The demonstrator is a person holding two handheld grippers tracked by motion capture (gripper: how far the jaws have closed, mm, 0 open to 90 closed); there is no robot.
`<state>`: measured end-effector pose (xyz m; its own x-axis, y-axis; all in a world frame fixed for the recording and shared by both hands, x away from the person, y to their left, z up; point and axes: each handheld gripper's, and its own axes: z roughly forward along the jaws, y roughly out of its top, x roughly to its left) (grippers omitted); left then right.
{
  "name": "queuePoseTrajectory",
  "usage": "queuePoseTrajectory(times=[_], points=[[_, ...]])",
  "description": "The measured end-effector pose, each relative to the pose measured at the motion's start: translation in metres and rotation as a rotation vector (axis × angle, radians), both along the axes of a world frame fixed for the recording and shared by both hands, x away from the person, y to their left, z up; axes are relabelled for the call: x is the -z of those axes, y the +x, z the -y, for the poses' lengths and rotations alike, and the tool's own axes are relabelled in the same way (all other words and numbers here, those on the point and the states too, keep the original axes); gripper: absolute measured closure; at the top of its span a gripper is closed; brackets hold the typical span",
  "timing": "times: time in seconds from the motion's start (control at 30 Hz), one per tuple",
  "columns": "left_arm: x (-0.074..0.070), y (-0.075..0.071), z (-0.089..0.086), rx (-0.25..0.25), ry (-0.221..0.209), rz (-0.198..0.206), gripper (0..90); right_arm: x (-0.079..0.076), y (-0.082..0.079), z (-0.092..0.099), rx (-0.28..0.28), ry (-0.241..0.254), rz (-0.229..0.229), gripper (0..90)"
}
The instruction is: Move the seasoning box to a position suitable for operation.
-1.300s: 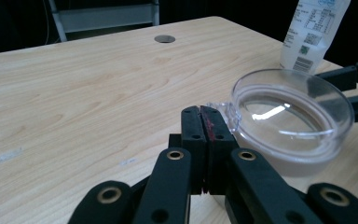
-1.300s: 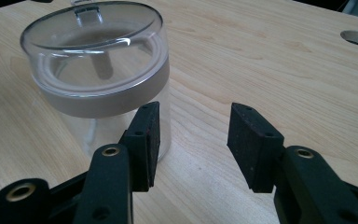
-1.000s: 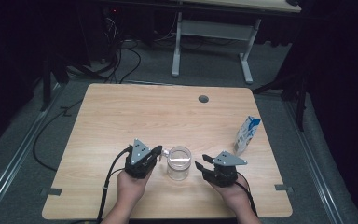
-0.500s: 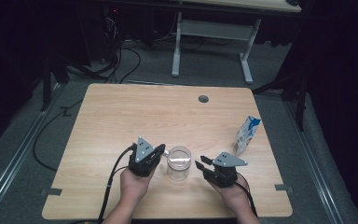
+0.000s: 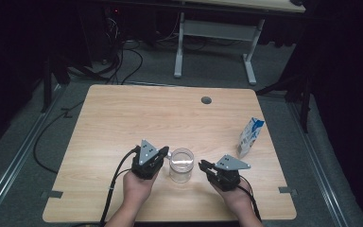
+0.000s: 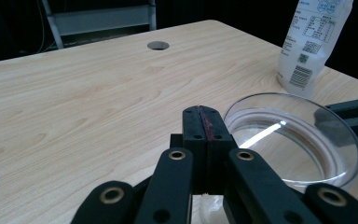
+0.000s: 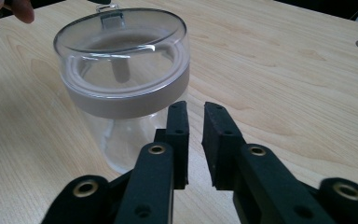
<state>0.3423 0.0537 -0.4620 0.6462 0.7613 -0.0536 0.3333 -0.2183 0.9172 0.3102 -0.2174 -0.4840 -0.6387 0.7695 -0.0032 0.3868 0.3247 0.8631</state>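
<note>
A clear jar [image 5: 181, 164] with a transparent lid stands near the table's front edge, between my two grippers. My left gripper [image 5: 164, 151] lies just left of the jar at lid height. Its jaws are pressed together with nothing in them [image 6: 204, 126], and the jar's lid [image 6: 293, 135] sits close on the right of them. My right gripper [image 5: 202, 164] points at the jar from the right and stays a little apart from it. Its jaws [image 7: 195, 116] have just been closing and now stand a narrow gap apart, with nothing between them. The jar [image 7: 121, 74] is ahead and to their left.
A blue and white carton [image 5: 251, 137] stands upright near the table's right edge, behind the right gripper. A round cable hole [image 5: 206, 100] is in the wooden table [image 5: 123, 118] at the back. Cables trail from both grippers off the front edge.
The right gripper's jaws have drawn closer together. Both hands and the jar have stayed where they were.
</note>
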Motion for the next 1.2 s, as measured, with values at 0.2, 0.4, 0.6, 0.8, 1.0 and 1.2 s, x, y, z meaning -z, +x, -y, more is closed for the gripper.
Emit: queuePoseTrajectory(times=[0.2, 0.4, 0.6, 0.8, 1.0, 1.2], points=[[0.0006, -0.0012, 0.0009, -0.004, 0.005, 0.011, 90.0, -0.0007, -0.0021, -0.0019, -0.003, -0.006, 0.014, 88.1], [0.0008, -0.0014, 0.001, -0.004, 0.011, 0.017, 90.0, -0.0023, -0.0038, -0.0033, -0.013, -0.01, 0.029, 90.0], [0.001, -0.0018, 0.0013, -0.005, 0.014, 0.02, 90.0, -0.0024, -0.0044, -0.0047, -0.022, -0.009, 0.031, 90.0], [0.0012, -0.002, 0.0014, -0.006, 0.013, 0.022, 90.0, -0.003, -0.0049, -0.0052, -0.022, -0.009, 0.033, 90.0], [0.0017, -0.0022, 0.0014, -0.007, 0.014, 0.025, 90.0, -0.003, -0.005, -0.0053, -0.024, -0.008, 0.033, 90.0], [0.0044, -0.0011, -0.0001, -0.013, 0.012, 0.013, 90.0, -0.0036, -0.0054, -0.0051, -0.025, -0.008, 0.036, 90.0]])
